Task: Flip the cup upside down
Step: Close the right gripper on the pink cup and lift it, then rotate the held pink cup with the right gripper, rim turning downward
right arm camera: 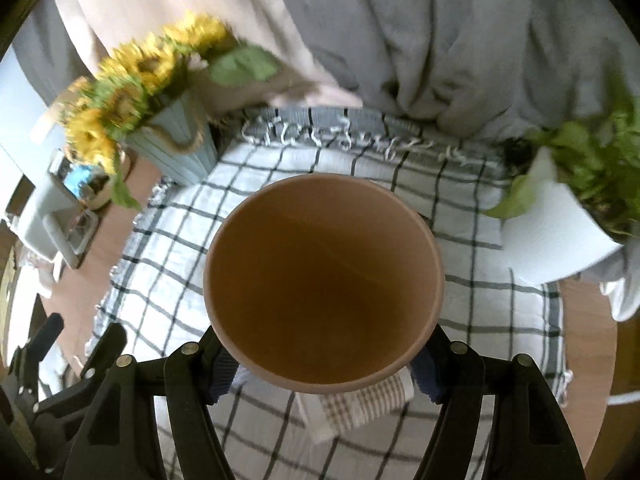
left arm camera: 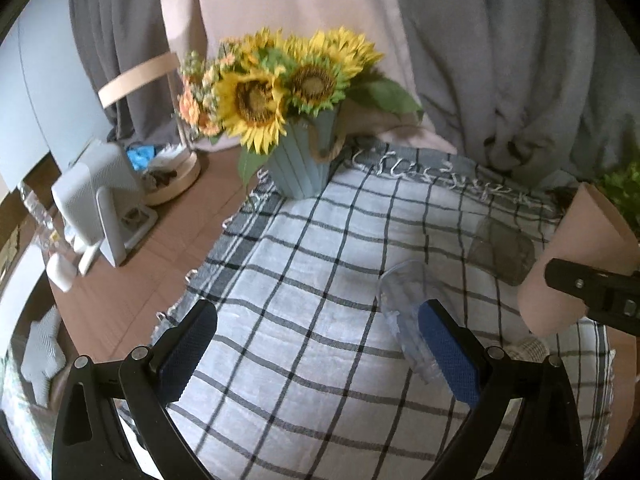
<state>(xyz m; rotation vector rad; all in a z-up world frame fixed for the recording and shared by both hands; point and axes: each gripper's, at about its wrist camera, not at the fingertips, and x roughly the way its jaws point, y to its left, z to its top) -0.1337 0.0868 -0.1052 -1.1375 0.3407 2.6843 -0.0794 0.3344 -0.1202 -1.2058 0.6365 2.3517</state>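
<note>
A brown paper cup [right arm camera: 324,280] is held in my right gripper [right arm camera: 324,368], whose blue pads press its sides. Its open mouth faces the camera and it hangs above the checked cloth [right arm camera: 480,320]. In the left wrist view the same cup [left arm camera: 580,248] shows at the right edge, tilted, with the right gripper's black finger across it. My left gripper [left arm camera: 320,356] is open and empty, low over the cloth [left arm camera: 300,280]. A clear plastic cup [left arm camera: 408,312] lies on its side beside its right finger [left arm camera: 448,356].
A blue vase of sunflowers [left arm camera: 300,168] stands at the cloth's far left corner. A grey glass object [left arm camera: 504,248] lies near the paper cup. A green plant in white wrapping [right arm camera: 560,220] stands at the far right. A folded checked towel [right arm camera: 360,404] lies under the cup. A white device [left arm camera: 92,208] stands on the wooden table.
</note>
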